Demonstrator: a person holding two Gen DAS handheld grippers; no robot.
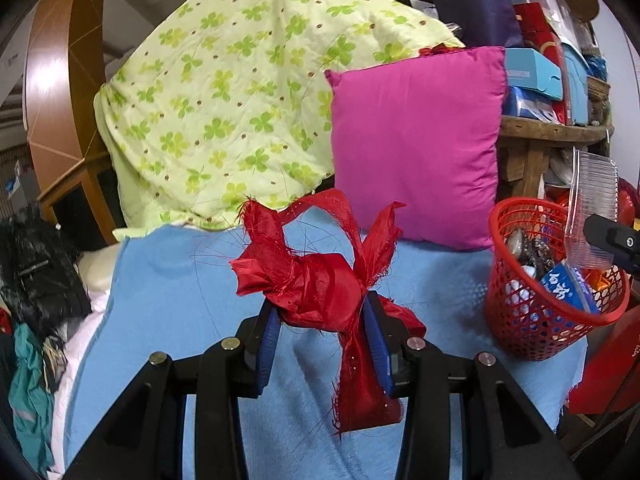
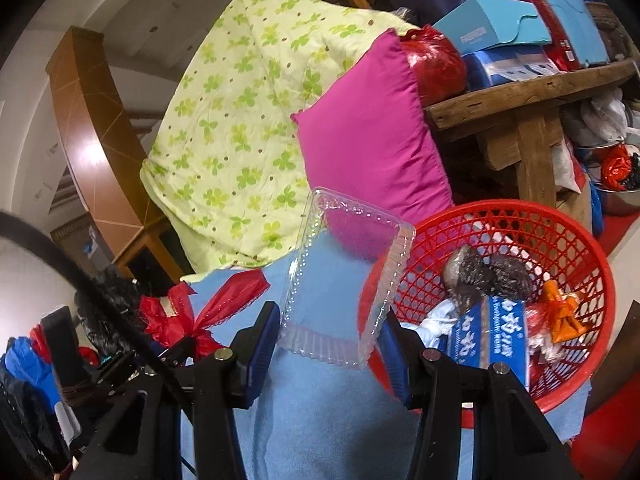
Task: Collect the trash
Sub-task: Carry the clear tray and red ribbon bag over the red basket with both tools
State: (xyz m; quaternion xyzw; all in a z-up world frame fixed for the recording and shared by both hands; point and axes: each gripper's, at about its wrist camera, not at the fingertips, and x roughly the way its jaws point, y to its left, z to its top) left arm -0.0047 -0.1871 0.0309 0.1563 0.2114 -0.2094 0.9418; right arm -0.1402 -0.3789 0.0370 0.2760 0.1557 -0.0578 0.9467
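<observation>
At lower centre of the right wrist view, the right gripper [image 2: 328,344] clamps a clear plastic tray [image 2: 346,280] between partly closed blue pads, its long axis running up the frame; just beside it, to the right, gapes the red basket [image 2: 600,264], already holding wrappers; the right hand looks nearer the drop. At lower centre of the left wrist view, the left gripper [image 1: 322,320] pinches a frayed red ribbon [image 1: 320,280]; the basket [image 1: 500,300] sits well apart at right.
</observation>
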